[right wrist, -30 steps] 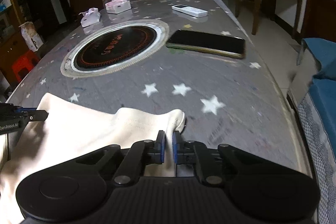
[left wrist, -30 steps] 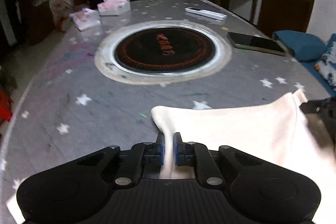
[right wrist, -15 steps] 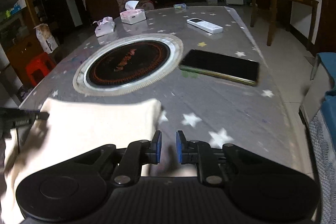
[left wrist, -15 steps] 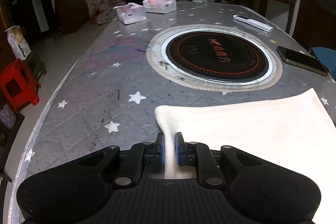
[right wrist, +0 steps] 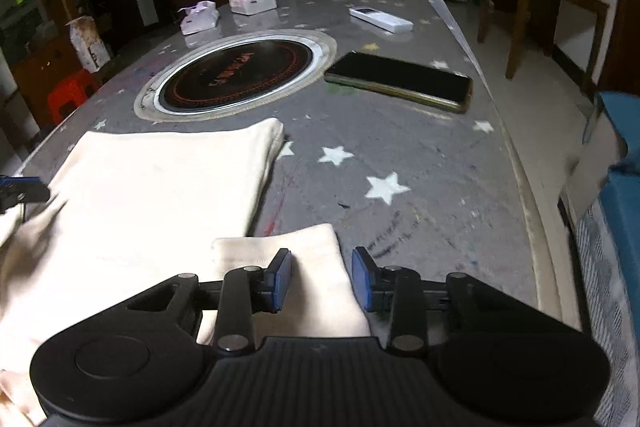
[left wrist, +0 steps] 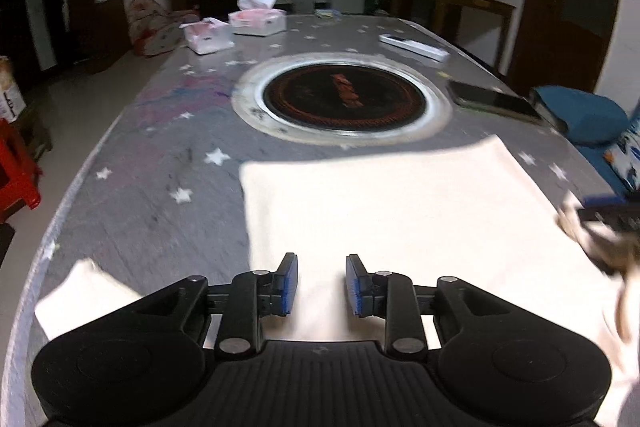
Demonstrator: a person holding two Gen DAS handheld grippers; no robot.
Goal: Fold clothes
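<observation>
Lying flat on 1 star-patterned table (right wrist: 420,163) is 1 cream garment (left wrist: 400,211), folded over near 1 round inset hob (left wrist: 344,99). 2 grippers, left gripper (left wrist: 321,283) and right gripper (right wrist: 321,277), are opening, cloth beneath their jaws, ungripped. Also listed: 2 tissue boxes (right wrist: 253,2), 1 phone (right wrist: 400,81), 1 remote (right wrist: 380,19).

Cooktop (left wrist: 342,95) centre: I see red characters, too blurred to read.
Cardboard box (right wrist: 86,41): I make out no legible print.
</observation>
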